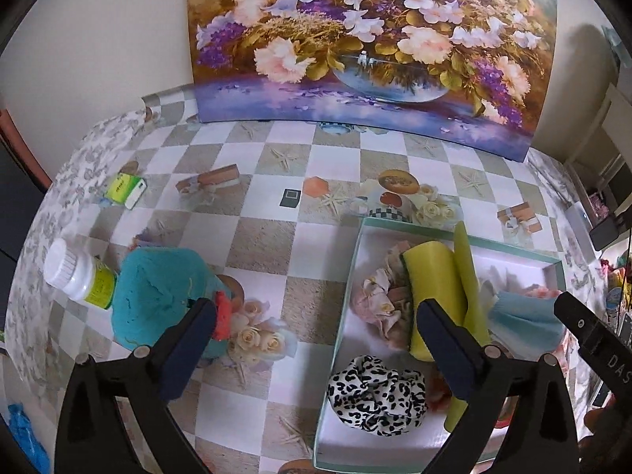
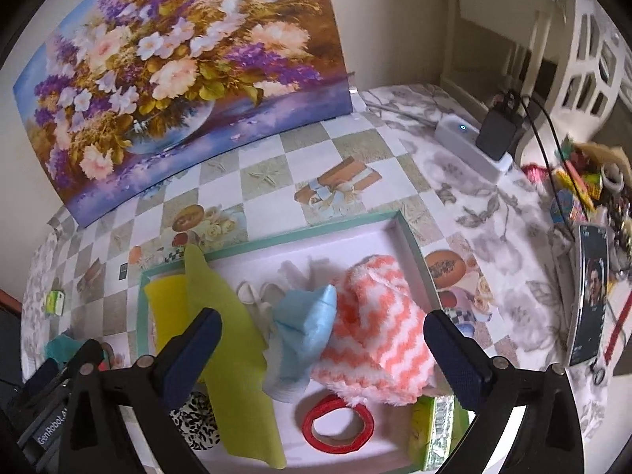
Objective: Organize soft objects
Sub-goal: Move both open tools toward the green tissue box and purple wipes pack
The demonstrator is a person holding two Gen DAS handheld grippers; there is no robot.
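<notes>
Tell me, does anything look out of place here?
Yes. A green cloth hangs askew over the box's rim instead of lying inside. A teal knitted piece sits outside on the table, beside a white bottle.

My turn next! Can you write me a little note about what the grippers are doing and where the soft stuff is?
Left gripper: open, empty, over the table beside the box.
Right gripper: open, empty, over the box.
In the box: orange zigzag fluffy cloth, light blue cloth, green cloth, yellow sponge, pink scrunchie, leopard scrunchie, red tape roll.
Left to do: teal knitted piece sits on the table by the white bottle; probably goes in next.
</notes>
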